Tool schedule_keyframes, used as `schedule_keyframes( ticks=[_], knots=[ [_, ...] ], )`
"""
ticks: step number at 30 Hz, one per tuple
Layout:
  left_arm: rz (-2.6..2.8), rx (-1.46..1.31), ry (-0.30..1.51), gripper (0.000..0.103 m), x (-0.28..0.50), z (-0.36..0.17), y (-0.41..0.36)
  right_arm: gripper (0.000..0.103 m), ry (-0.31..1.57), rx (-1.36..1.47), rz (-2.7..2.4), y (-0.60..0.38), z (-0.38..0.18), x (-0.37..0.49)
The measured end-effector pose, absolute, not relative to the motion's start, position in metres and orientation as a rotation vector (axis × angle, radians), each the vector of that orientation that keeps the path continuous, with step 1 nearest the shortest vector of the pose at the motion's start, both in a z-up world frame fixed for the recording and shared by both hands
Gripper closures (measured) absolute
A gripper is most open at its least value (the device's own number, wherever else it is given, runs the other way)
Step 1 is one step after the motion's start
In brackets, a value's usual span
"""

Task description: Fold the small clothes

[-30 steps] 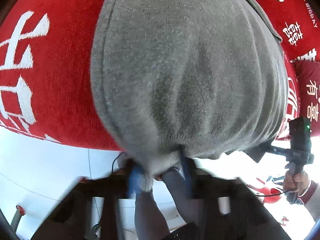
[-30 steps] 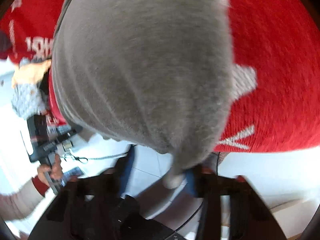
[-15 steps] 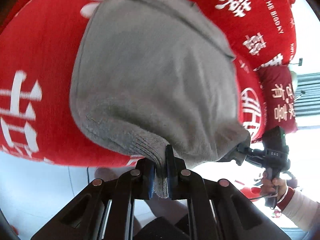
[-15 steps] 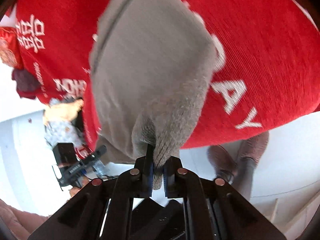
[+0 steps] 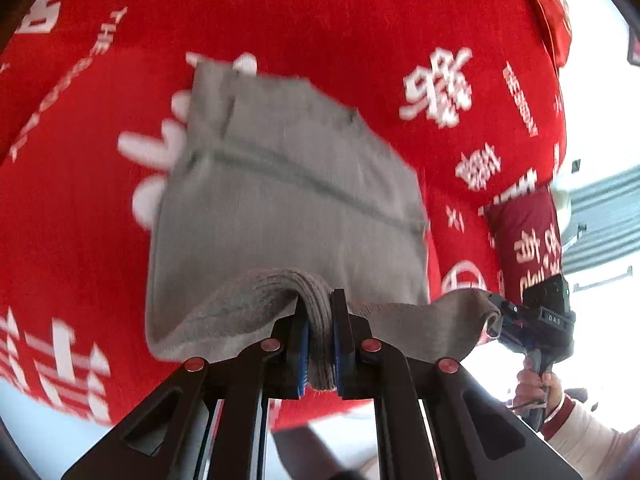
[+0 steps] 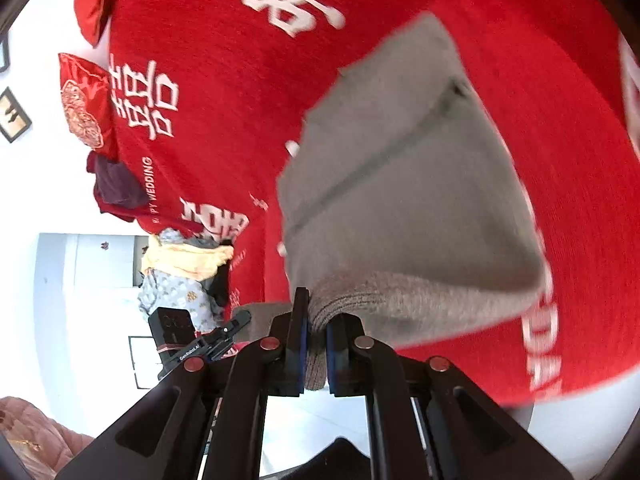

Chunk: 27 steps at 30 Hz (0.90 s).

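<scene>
Both tools, left tool (image 5: 319, 316) and right tool (image 6: 316, 320), pinch the grey garment's (image 5: 288, 200) near edge.

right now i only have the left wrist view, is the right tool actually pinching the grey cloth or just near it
Observer: The right tool is shut on the grey cloth; a bunched edge sits between its blue pads.
Operator: anything off to that side i can't see
Observer: Yes, a pile of clothes, yellow and patterned grey, lies at the edge of the red blanket.
Operator: anything else up there
Observer: A dark purple garment lies beyond the pile, just below a red pillow.
</scene>
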<state>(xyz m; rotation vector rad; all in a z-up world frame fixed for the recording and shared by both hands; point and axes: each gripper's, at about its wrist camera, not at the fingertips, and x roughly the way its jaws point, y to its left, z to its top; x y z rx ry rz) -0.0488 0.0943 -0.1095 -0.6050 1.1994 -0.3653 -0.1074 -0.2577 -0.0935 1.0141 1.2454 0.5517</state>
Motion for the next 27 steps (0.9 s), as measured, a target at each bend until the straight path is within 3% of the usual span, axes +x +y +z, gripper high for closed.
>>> schedule_keyframes(
  ticks=[10, 19, 24, 26, 27],
  knots=[
    [-0.261, -0.603, 1.112, 0.093, 0.095, -0.11, 0.094, 0.095, 1.242, 0.948, 0.608, -0.268, -0.097, 0.057],
    [-0.091, -0.623, 1.216, 0.092, 0.186, -0.198, 0.091, 0.095, 1.41, 0.89, 0.508, -0.261, -0.201, 0.172],
    [-0.009, -0.62, 1.26, 0.09, 0.198, -0.21, 0.093, 0.092, 1.487, 0.902, 0.449, -0.258, -0.238, 0.184],
    [0.018, -0.583, 1.254, 0.09, 0.199, -0.199, 0.094, 0.082, 1.481, 0.889, 0.45, -0.257, -0.232, 0.186],
    [0.029, -0.569, 1.252, 0.083, 0.199, -0.194, 0.095, 0.078, 1.471, 0.868, 0.456, -0.257, -0.226, 0.186]
  ],
)
